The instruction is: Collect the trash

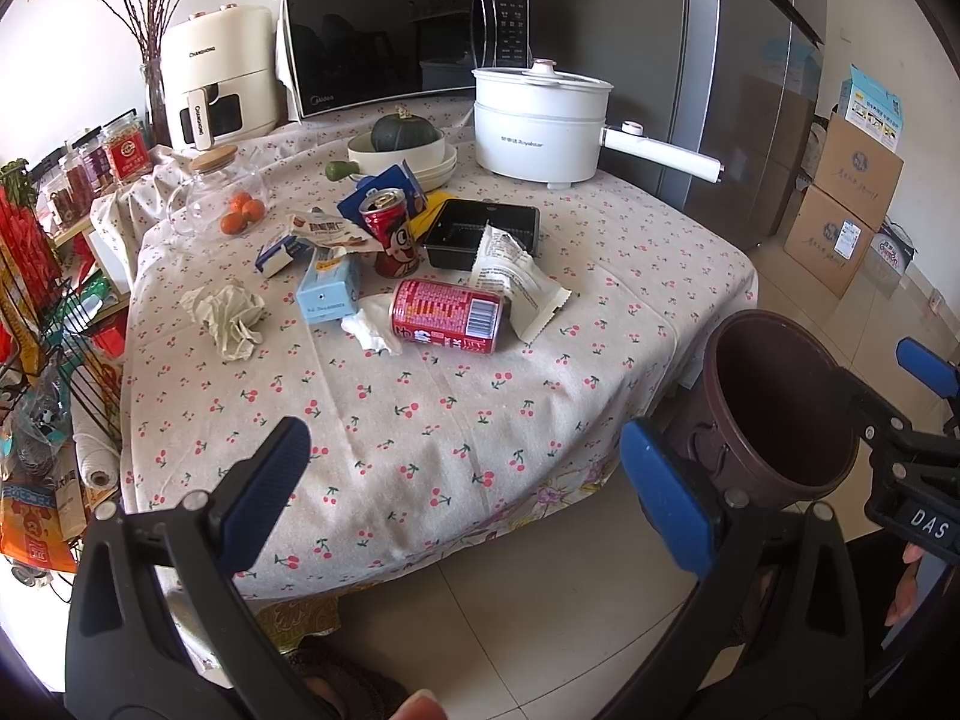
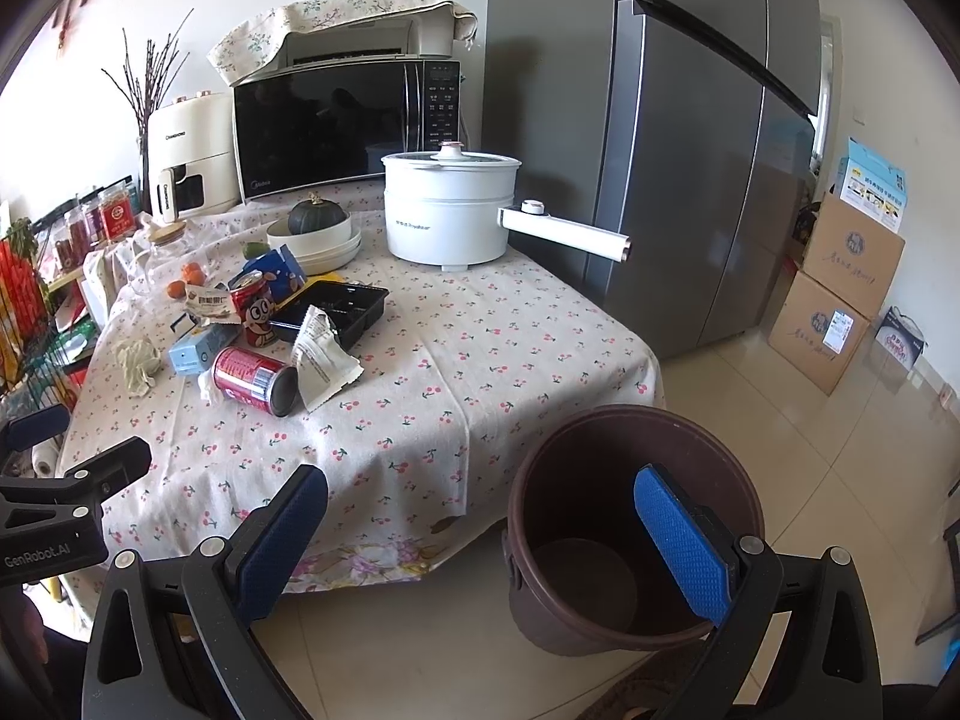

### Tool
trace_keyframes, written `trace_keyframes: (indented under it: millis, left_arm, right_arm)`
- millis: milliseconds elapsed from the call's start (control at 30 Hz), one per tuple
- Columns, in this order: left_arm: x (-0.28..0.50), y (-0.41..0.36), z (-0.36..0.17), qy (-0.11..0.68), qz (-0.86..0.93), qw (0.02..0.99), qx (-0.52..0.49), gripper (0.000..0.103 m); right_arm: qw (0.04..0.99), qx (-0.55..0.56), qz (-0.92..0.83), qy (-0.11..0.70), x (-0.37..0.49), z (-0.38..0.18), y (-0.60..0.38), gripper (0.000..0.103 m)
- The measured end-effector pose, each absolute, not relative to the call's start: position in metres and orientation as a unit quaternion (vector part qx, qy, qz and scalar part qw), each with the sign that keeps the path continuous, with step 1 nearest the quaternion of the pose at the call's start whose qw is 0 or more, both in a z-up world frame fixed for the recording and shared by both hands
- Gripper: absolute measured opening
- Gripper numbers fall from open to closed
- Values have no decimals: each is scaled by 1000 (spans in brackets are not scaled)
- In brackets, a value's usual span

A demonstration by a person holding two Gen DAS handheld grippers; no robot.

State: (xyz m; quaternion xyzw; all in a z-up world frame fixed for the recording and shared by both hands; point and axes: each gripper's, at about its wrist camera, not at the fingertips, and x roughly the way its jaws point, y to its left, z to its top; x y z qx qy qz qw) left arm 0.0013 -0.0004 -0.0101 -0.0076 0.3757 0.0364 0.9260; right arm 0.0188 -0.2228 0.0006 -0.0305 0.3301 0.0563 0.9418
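Trash lies mid-table on the cherry-print cloth [image 1: 420,420]: a red can on its side [image 1: 447,316] [image 2: 255,380], an upright red can [image 1: 393,231], crumpled paper [image 1: 228,318] [image 2: 138,363], a white wrapper [image 1: 519,282] [image 2: 321,360], a black plastic tray [image 1: 480,231] [image 2: 336,312] and a light blue box [image 1: 327,291]. A brown bin [image 1: 774,408] [image 2: 576,480] stands empty on the floor by the table's near corner. My left gripper [image 1: 465,489] is open over the table's front edge, holding nothing. Just above the bin's near side, my right gripper [image 2: 483,540] is open too.
At the back stand a microwave [image 1: 390,36], an air fryer [image 1: 219,84], a white electric pot [image 1: 540,120] with its handle jutting right, a squash in stacked bowls [image 1: 402,138] and a glass jar of oranges [image 1: 222,192]. Fridge [image 2: 690,150] and cardboard boxes [image 2: 840,300] right; wire rack [image 1: 42,300] left.
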Motion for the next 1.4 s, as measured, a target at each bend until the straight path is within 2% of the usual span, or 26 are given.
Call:
trace_keyframes:
  millis: [833,1100,1267,1400]
  left_arm:
    - [7,9,-9,390,34,920,-16,103]
    - [48,39,3,452,-3,892,-17,103]
    - [79,67,-13,503,30,863,-46,103]
    - [106,74,-30,514,30,853,-78,101]
  right_arm:
    - [939,-38,56,336,23,4,-221,103]
    - [920,-43,97,377,67,25,-213,103]
    - [899,-56,122,417,117,28,-202,103]
    - [880,-73,135,449,159,9,-187,103]
